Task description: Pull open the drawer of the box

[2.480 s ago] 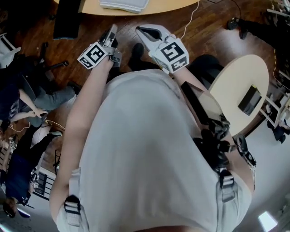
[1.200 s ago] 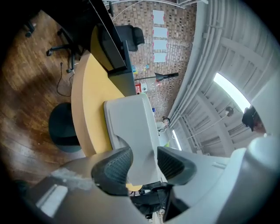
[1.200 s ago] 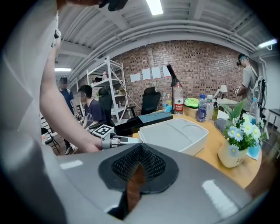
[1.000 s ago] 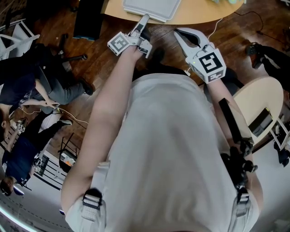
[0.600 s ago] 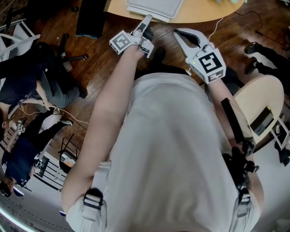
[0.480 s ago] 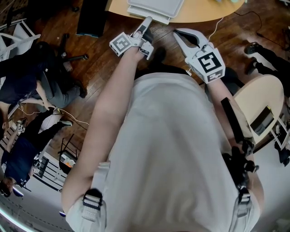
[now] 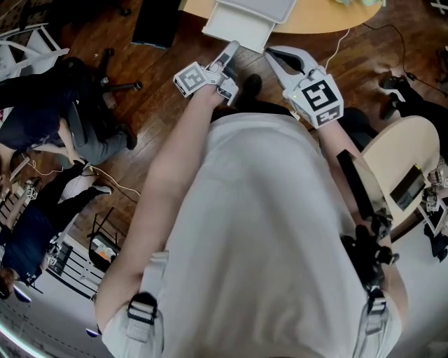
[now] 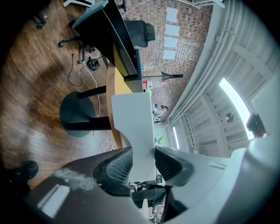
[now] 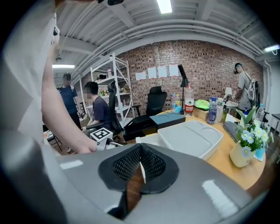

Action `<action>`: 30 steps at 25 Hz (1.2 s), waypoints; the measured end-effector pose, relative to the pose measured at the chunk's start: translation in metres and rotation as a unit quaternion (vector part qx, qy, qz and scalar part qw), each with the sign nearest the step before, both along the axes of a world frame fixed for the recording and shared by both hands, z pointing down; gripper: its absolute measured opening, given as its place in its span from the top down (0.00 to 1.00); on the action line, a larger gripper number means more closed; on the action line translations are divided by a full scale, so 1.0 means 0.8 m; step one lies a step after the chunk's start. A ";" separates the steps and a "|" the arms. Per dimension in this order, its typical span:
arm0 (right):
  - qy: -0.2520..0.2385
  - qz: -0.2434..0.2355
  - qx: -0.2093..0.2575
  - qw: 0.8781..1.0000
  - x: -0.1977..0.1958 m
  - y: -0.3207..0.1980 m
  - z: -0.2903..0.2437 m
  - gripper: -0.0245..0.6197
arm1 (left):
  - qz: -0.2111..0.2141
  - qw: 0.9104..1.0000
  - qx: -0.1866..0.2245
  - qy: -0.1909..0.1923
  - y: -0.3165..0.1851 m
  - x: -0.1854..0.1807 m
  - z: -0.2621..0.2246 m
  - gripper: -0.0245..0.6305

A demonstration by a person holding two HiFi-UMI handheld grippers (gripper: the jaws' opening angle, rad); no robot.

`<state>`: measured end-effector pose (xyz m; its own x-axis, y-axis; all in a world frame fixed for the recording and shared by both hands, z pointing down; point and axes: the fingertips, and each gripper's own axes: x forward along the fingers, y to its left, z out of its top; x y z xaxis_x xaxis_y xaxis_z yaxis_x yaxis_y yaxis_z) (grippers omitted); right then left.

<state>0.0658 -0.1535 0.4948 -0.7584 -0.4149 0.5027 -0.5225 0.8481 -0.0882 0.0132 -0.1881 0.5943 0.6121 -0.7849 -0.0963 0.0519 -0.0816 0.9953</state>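
The drawer (image 7: 236, 31) juts from the box (image 7: 262, 5) on the table (image 7: 330, 18), between the jaws of the left hand-held gripper (image 7: 229, 49).

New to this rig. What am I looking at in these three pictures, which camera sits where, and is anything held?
There is no robot here. A person in a white shirt holds a two-jaw gripper in each hand. The head view comes from a camera on their head, looking steeply down. The other two cameras ride on the grippers and look along the jaws. A flat white plastic box stands on the light wooden table. Its white drawer sticks out past the table edge. The left gripper has just been closing its jaws, and they clamp the drawer's front edge. The right gripper waits beside it, shut on nothing.
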 end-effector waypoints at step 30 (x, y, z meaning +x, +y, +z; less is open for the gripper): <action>-0.018 0.011 -0.012 1.000 -0.032 0.055 0.004 0.95 | 0.067 0.997 -0.034 -0.035 0.122 -0.035 0.003 0.70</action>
<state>0.0402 -0.1092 0.4978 -0.7669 -0.4204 0.4850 -0.5373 0.8338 -0.1269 -0.0149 -0.0905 0.5967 0.7158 -0.6983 0.0015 -0.0124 -0.0105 0.9999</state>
